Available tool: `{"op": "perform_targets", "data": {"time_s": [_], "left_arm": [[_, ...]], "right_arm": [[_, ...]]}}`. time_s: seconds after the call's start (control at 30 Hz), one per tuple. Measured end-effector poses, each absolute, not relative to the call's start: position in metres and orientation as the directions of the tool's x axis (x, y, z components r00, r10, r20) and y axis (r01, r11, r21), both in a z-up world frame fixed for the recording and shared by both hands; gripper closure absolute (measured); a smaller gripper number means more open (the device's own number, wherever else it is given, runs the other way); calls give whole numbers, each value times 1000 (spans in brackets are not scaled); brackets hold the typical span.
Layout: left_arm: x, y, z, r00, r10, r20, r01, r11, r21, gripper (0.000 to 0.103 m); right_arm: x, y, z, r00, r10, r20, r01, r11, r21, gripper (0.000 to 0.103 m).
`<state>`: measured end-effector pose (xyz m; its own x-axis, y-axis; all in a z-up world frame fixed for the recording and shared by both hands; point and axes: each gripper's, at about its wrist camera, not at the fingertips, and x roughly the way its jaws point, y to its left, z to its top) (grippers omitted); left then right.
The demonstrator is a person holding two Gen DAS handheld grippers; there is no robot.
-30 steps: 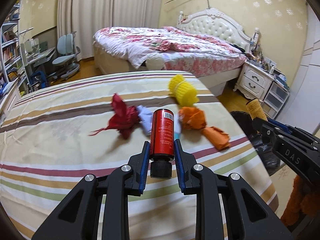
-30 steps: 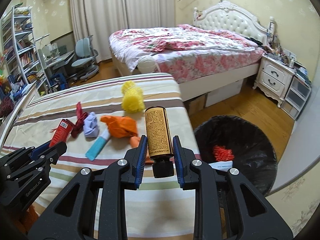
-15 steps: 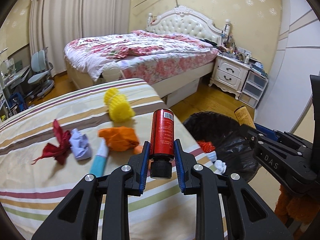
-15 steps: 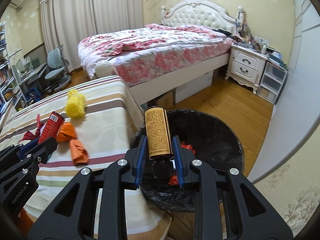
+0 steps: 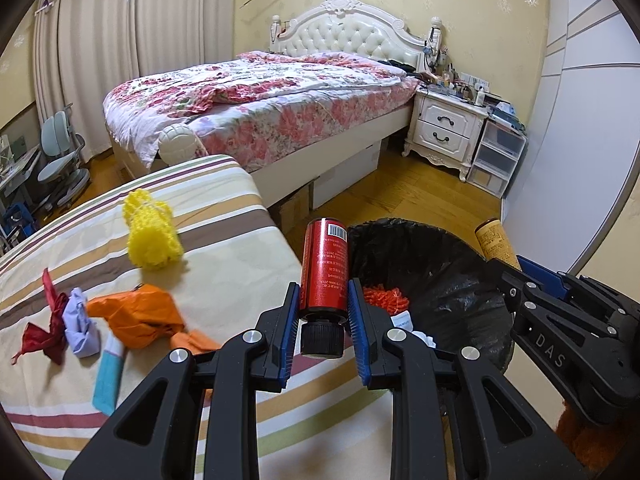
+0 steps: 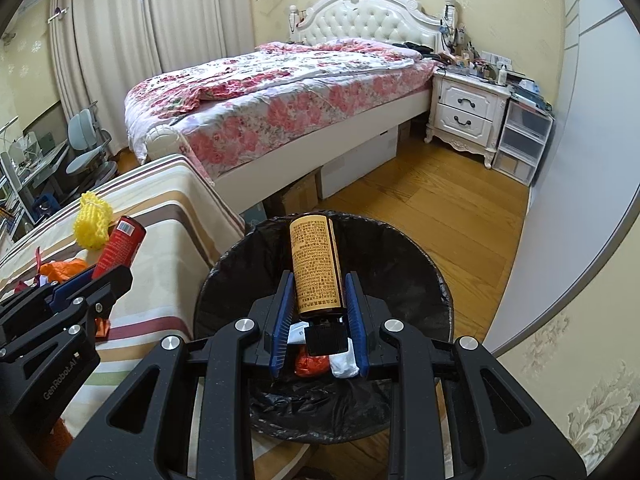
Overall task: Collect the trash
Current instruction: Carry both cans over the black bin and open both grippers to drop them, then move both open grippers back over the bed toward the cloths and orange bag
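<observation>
My left gripper (image 5: 323, 308) is shut on a red bottle (image 5: 325, 264) with a black cap, held over the striped table's right edge, beside the bin. My right gripper (image 6: 317, 300) is shut on a yellow-labelled bottle (image 6: 316, 266) directly above the black-lined trash bin (image 6: 420, 264). That bin (image 5: 448, 280) holds orange and white scraps. On the striped table (image 5: 224, 256) lie a yellow net ball (image 5: 152, 236), an orange bag (image 5: 140, 314), a lilac wad (image 5: 80, 320), a red scrap (image 5: 46, 330) and a teal tube (image 5: 108, 374). The right gripper's body also shows in the left wrist view, at the right.
A floral bed (image 6: 280, 92) stands behind the table. A white nightstand (image 6: 468, 116) and clear drawers (image 6: 520, 140) line the right wall. Wooden floor (image 6: 448, 196) lies between bed and bin. Desk chairs (image 5: 60, 156) stand far left.
Both grippers have swung right with their bottles, away from the table's middle. The right one now hangs over the bin; the left one has come to the table's edge.
</observation>
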<state>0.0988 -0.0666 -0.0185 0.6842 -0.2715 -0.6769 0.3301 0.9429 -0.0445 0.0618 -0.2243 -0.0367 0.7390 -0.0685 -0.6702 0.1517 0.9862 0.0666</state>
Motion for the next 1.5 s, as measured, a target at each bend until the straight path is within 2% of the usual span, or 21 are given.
{"op": "perform_targets", "data": {"time_s": [0.93,1.07,1.13,1.2,1.27,1.33,1.5], "left_arm": [[123,-111,-40,664,-222,-714,357,933,43,77],[124,-112,-40,662,-222,-716,357,933,41,55],[121,-111,-39,671,-220,-709,353,934,44,46],[119,-111,-38,677,-217,-703,351,935,49,38],[117,-109,-37,682,-210,-701,345,937,55,35],[115,-107,-36,687,-200,-699,336,940,62,33],[110,-92,-32,696,-189,-693,315,947,57,31]], "right_arm": [[83,-258,-60,710,-63,-701,192,976,106,77],[82,-259,-63,707,-76,-703,208,973,104,74],[82,-260,-63,706,-84,-703,217,971,102,61],[80,-260,-61,711,-101,-696,227,970,90,57],[80,-259,-60,711,-110,-695,232,969,85,55],[77,-259,-59,714,-116,-691,238,968,83,48],[73,-252,-55,719,-115,-686,231,970,79,45]]}}
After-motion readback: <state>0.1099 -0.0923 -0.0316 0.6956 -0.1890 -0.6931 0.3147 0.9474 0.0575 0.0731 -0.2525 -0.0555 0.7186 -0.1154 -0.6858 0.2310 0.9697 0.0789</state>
